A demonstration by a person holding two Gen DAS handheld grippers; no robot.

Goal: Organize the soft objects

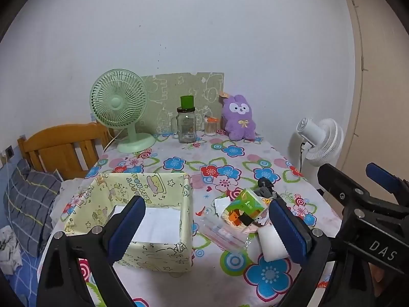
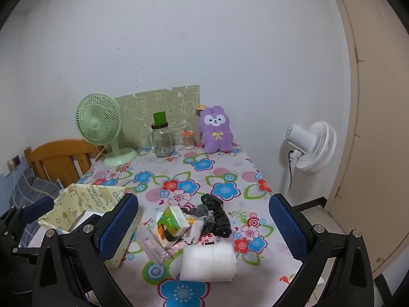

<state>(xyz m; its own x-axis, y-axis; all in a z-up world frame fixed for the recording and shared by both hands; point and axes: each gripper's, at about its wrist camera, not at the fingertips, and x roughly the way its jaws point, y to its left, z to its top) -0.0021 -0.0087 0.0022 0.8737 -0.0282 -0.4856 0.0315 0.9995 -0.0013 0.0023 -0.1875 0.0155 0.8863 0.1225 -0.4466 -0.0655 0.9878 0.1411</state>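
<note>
A pile of small items lies on the floral table: a green tissue pack (image 1: 242, 206) (image 2: 172, 221), white foam sponges (image 2: 208, 262) (image 1: 271, 244), dark socks (image 2: 217, 213) and a clear plastic packet (image 2: 153, 245). A pale yellow fabric box (image 1: 158, 199) (image 2: 84, 204) stands to the left of the pile, white paper inside. A purple plush bunny (image 1: 239, 117) (image 2: 216, 130) sits at the far edge. My left gripper (image 1: 204, 226) is open, hovering between box and pile. My right gripper (image 2: 204, 227) is open above the pile, empty.
A green desk fan (image 1: 118, 105), a glass jar with green lid (image 1: 186, 122) and a small cup (image 1: 211, 125) stand at the back. A white floor fan (image 2: 310, 145) stands right of the table; a wooden bed frame (image 1: 61, 145) on the left.
</note>
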